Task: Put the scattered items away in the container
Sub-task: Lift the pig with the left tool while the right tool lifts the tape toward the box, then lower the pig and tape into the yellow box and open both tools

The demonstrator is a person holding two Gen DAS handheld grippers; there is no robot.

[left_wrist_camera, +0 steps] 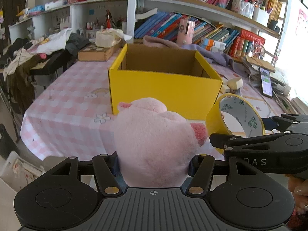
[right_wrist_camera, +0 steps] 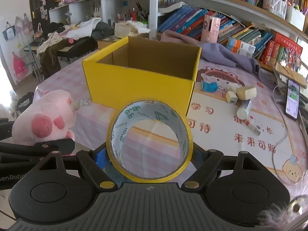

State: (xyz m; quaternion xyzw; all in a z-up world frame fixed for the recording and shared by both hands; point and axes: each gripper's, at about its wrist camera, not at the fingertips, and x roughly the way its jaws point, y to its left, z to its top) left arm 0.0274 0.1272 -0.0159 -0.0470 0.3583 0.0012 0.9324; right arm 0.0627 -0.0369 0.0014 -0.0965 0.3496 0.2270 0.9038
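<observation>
In the left wrist view a pink plush toy (left_wrist_camera: 154,134) fills the space between the fingers of my left gripper (left_wrist_camera: 153,165), which is shut on it above the table's near edge. Just ahead stands the yellow cardboard box (left_wrist_camera: 165,92), open at the top with nothing visible inside. My right gripper (right_wrist_camera: 150,157) is shut on a roll of yellow tape (right_wrist_camera: 165,115), held upright in front of the same box (right_wrist_camera: 138,88). Each camera sees the other hand's load: the tape (left_wrist_camera: 217,119) at the right, the plush (right_wrist_camera: 44,115) at the left.
Right of the box, a blue cloth scrap (right_wrist_camera: 208,86), cream blocks (right_wrist_camera: 246,92), a white tube (right_wrist_camera: 243,108) and a small packet lie on the patterned tablecloth (right_wrist_camera: 221,134). A phone (right_wrist_camera: 292,102) with a cable sits at the far right. A purple garment (right_wrist_camera: 221,53) and bookshelves lie behind.
</observation>
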